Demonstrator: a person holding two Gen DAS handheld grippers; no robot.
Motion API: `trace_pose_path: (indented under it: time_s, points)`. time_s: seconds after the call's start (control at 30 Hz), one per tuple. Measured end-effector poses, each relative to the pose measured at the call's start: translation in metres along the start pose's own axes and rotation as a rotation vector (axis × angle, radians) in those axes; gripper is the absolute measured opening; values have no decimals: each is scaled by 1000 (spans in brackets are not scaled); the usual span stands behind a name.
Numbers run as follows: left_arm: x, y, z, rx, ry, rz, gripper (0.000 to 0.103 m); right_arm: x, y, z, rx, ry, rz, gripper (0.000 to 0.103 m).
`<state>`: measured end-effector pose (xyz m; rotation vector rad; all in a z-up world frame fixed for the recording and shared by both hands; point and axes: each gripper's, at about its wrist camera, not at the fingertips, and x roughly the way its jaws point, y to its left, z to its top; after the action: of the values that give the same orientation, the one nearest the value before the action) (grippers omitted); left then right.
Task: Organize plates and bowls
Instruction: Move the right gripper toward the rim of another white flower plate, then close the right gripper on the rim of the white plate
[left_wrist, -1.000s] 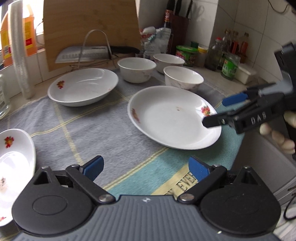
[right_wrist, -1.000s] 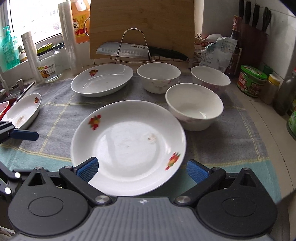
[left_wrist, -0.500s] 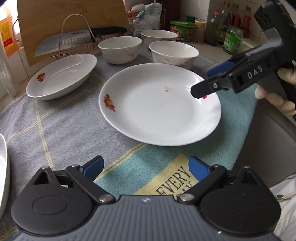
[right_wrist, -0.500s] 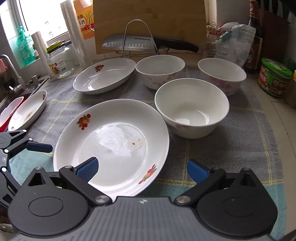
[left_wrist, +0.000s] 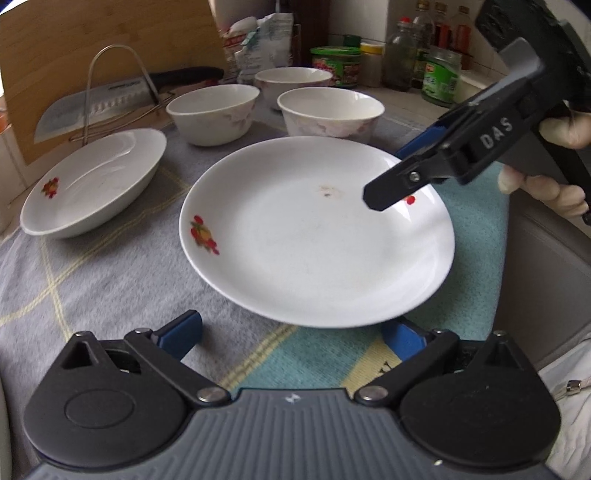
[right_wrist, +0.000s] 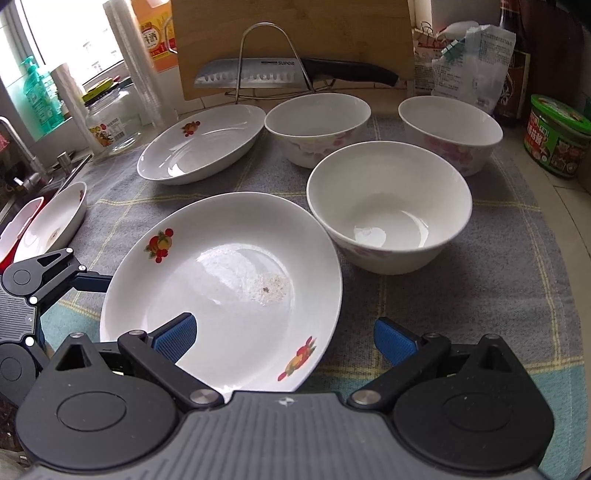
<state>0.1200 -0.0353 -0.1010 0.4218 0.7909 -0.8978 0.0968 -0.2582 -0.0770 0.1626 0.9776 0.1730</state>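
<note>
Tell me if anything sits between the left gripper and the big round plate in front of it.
Nothing visible does. The left gripper is open with only bare cloth before the round plate; the right gripper hovers over the plate's far side.

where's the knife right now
The knife lies across the wire rack at the back of the counter, against the wooden cutting board, behind the oval dish and the rear bowl.
</note>
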Motion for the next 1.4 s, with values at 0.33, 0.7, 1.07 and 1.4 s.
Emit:
trace_pose_path:
  time_s: [0.33,0.7,1.07,1.4]
  points:
    - [0,8,-11,51,-96,-50,103,8,6,8,41,11,-30,103]
    - [3,12,-7,84,-102,-77,103,15,12,12,26,25,-28,103]
    - [4,14,-5,114,-99,-108,102,24,10,19,-5,34,8,103]
    - [4,11,-2,173,-113,-127,102,30,6,23,-19,50,68,103]
